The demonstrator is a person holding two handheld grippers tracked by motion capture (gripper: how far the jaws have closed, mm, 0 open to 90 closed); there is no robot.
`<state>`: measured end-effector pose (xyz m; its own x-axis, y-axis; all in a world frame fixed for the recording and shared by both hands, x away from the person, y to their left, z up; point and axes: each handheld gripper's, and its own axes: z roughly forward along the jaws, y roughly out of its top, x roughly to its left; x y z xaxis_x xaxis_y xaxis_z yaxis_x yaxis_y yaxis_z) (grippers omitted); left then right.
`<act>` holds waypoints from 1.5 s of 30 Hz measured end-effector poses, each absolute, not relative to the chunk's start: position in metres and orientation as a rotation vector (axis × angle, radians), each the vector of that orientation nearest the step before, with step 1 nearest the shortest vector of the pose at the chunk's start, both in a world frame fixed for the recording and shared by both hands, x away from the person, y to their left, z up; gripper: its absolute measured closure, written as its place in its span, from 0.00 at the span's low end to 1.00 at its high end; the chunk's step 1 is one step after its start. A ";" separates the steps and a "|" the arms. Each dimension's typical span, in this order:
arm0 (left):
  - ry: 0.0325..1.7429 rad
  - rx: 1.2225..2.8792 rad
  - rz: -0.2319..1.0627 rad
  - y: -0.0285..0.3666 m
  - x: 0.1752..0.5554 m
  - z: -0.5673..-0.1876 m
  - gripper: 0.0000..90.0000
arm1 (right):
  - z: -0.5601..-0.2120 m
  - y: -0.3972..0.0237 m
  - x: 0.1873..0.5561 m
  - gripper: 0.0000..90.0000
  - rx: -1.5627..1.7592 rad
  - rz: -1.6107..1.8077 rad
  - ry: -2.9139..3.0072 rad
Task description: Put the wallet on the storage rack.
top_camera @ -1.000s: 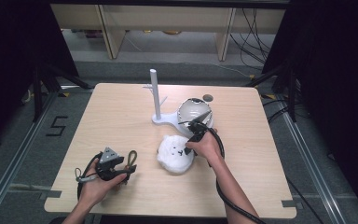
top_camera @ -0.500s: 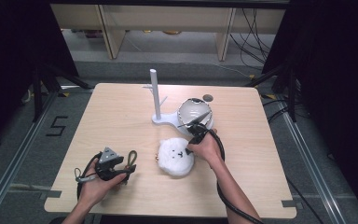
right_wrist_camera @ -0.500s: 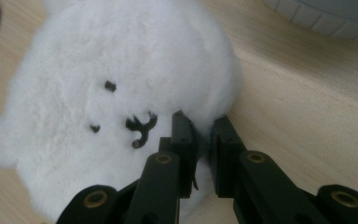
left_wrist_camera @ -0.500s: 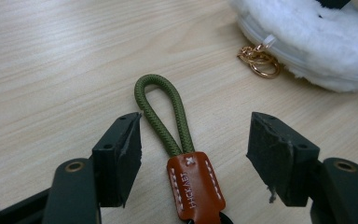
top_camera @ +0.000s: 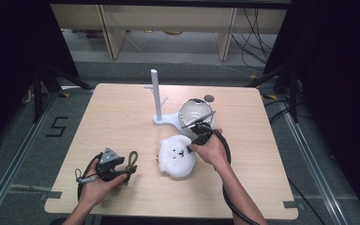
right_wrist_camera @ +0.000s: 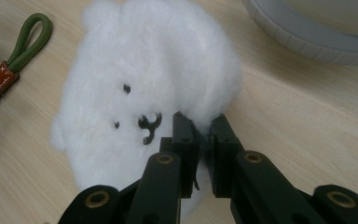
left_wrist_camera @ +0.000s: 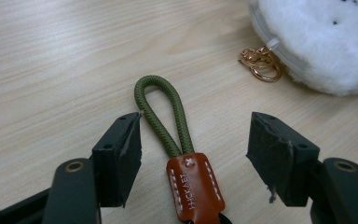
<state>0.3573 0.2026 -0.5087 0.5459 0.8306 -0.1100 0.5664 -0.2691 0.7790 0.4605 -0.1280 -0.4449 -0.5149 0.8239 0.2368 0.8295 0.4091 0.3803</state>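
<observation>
A white plush bear face (top_camera: 176, 156) lies at the table's middle front. My right gripper (top_camera: 198, 137) is shut on the fur at its right edge; in the right gripper view the jaws (right_wrist_camera: 200, 135) pinch the plush (right_wrist_camera: 135, 84) close together. My left gripper (top_camera: 129, 168) rests at the front left, open. A green cord loop (left_wrist_camera: 161, 112) with a brown leather tab (left_wrist_camera: 193, 191) lies between its jaws (left_wrist_camera: 196, 135), touching neither pad. The cord (right_wrist_camera: 28, 39) is also at the left in the right gripper view. A gold clasp (left_wrist_camera: 261, 63) hangs from the plush (left_wrist_camera: 326, 42).
A white stand with an upright post (top_camera: 155, 93) rises behind the plush. A round grey-white bowl-like thing (top_camera: 194, 112) sits beside it, close behind my right gripper. A small dark disc (top_camera: 209, 98) lies farther back. Bare wood (top_camera: 272, 164) spreads to the right.
My right gripper's jaws have shut on the plush's right edge and the hand has risen a little. The left hand and the cord have stayed still.
</observation>
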 end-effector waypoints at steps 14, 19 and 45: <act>1.131 1.953 0.415 0.202 0.357 -0.509 0.38 | -0.419 -0.140 0.441 0.94 -1.645 -0.886 -2.584; 1.129 1.966 0.413 0.203 0.357 -0.510 0.38 | -0.413 -0.147 0.438 0.95 -1.594 -0.991 -2.615; 1.135 1.954 0.415 0.203 0.357 -0.510 0.38 | -0.390 -0.163 0.425 0.95 -1.567 -1.304 -2.656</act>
<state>0.3567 0.2026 -0.5098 0.5392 0.8344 -0.1137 0.5646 -0.2580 0.7840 0.4252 -0.1632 -0.3902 -0.5453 0.8145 0.1980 0.6548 0.2664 0.7073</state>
